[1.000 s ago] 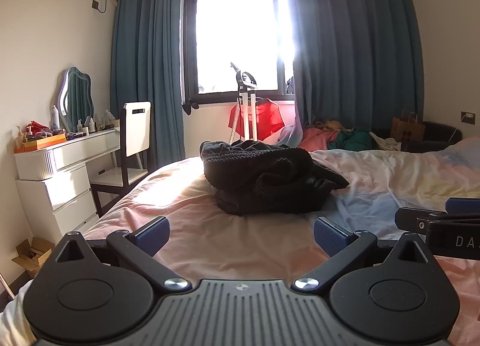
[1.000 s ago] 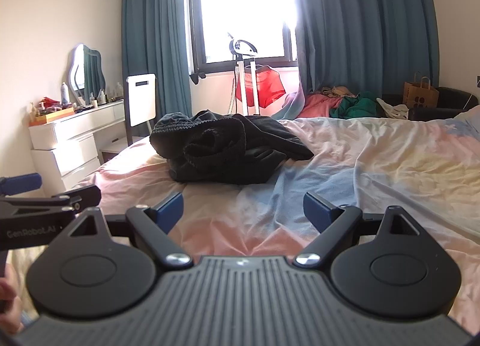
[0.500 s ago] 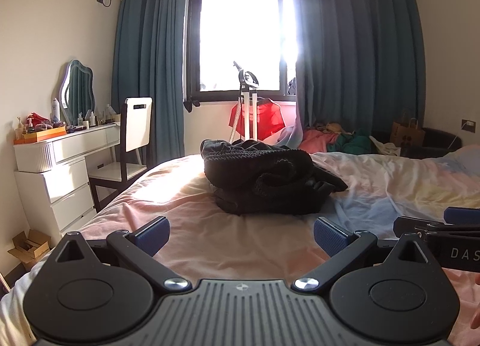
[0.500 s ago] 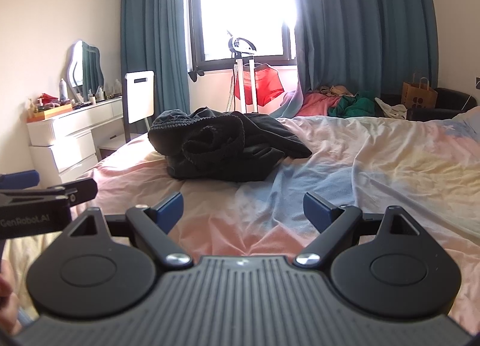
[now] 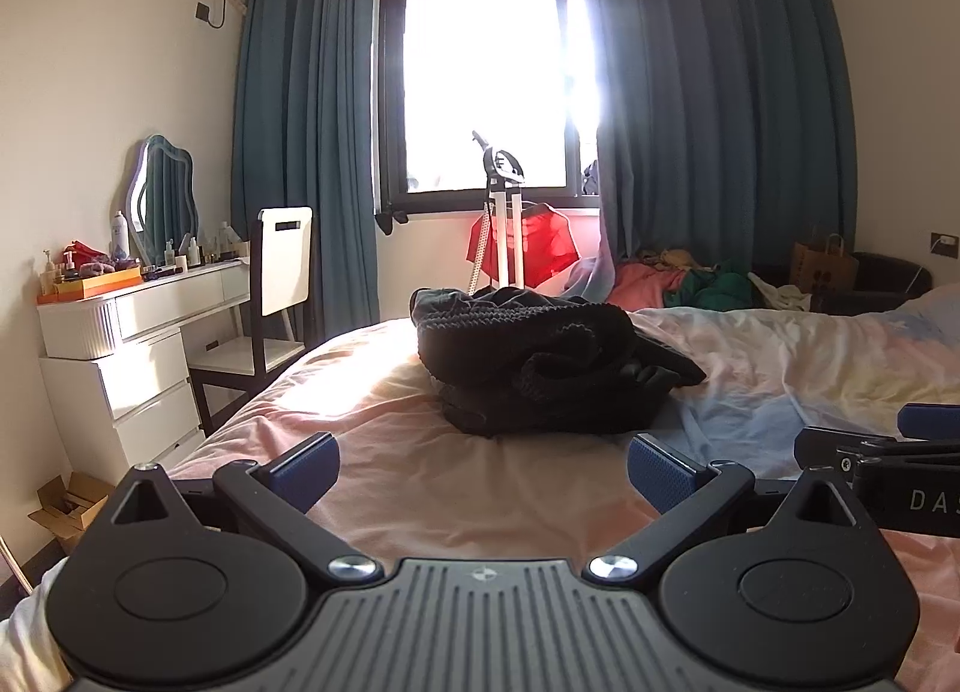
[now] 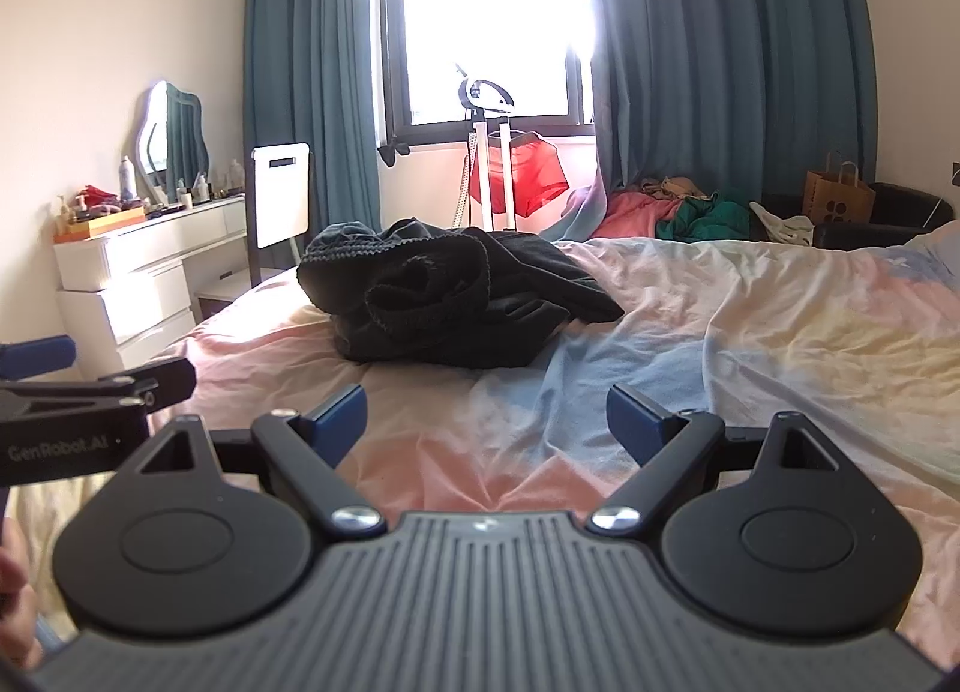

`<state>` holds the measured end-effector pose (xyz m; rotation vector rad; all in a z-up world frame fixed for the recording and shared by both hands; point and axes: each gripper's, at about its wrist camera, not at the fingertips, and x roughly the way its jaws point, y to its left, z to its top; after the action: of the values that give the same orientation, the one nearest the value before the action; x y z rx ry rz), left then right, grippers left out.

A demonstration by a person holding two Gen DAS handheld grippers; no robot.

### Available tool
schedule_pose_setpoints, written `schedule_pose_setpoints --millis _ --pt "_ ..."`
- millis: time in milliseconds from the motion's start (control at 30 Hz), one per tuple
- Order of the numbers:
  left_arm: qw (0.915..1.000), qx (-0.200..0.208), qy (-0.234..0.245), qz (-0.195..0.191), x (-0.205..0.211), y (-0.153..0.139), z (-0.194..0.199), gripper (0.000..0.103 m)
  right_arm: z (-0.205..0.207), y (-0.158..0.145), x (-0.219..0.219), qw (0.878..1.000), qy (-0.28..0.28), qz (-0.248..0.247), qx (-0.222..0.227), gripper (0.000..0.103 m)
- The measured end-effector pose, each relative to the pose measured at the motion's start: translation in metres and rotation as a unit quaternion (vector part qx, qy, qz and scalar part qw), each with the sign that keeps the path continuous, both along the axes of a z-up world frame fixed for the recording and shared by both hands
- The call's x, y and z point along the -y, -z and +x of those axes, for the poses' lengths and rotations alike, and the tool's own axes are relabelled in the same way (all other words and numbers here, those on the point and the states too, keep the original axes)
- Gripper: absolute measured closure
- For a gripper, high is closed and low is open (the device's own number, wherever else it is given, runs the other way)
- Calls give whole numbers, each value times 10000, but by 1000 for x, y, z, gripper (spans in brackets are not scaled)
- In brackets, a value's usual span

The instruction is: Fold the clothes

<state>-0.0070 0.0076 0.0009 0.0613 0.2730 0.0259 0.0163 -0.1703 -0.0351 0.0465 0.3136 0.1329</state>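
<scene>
Both tongs hover low over the bed, spread wide and holding nothing: the left gripper [image 5: 483,467] and the right gripper [image 6: 486,413] show blue pads well apart over the pastel sheet [image 5: 420,488]. Since a second ago they have hardly shifted; only the view has tilted slightly. Ahead of both, well clear of the fingertips, the crumpled black garment [image 5: 540,368] lies in the same heap on the sheet. Farther off, beyond the bed, a red garment [image 6: 522,176] hangs on a stand before the window [image 5: 486,74].
</scene>
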Motion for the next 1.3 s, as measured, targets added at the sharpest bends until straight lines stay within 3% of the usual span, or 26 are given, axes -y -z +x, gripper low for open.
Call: schedule_pose_setpoints --millis 867,967,1100,1200,1300 --pt "9999 39 -65 -87 -5 -2 6 0 -3 -4 3 9997 85 196 80 15" --pt "9992 345 -198 -57 -8 -15 9 0 3 -10 3 9969 65 770 -117 15" --pt "9958 726 -537 -182 -19 -55 27 0 20 -23 -9 9887 -115 1449 -367 15" --pt "9931 828 -788 -253 -30 -82 56 0 48 -30 -15 9753 -125 2108 -649 15" --pt "9909 927 -959 -181 -40 -87 91 0 90 -24 -16 9502 50 2915 -1097 15"
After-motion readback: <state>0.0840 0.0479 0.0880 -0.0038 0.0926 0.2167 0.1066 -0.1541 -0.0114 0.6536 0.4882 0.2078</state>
